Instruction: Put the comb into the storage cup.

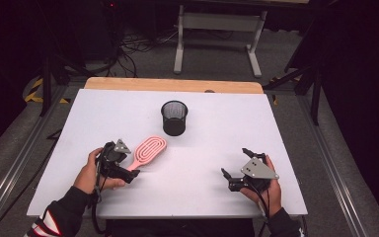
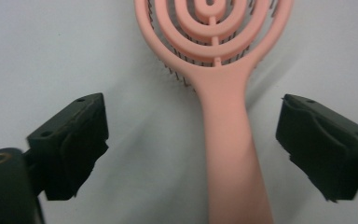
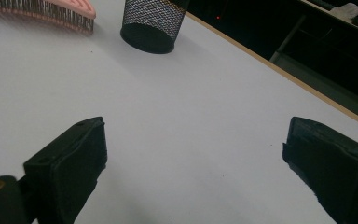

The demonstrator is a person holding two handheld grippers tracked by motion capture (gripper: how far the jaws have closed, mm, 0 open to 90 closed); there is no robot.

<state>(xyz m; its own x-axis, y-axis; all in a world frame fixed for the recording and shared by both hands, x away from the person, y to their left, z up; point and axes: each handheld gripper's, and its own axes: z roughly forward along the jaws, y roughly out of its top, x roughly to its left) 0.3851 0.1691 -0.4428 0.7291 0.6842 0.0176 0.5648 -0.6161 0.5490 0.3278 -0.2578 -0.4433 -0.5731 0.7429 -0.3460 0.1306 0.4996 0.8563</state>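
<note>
Pink hairbrush (image 1: 149, 149) lies flat on the white desk (image 1: 217, 143), w/ black mesh cup (image 1: 174, 117) near, just beyond its head. Looks light, stiff plastic, prob. a bit slick; the slim handle is the best place to grip, not the vented head. Left tongs (image 2: 193, 149) spread wide, straddling the handle w/o touching, hand low and angled in. Right tongs (image 1: 238, 168) also open, holding nothing, resting well apart.

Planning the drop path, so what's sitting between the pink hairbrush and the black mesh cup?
Nothing: bare white table separates the pink hairbrush from the black mesh cup, as the high view shows.
</note>
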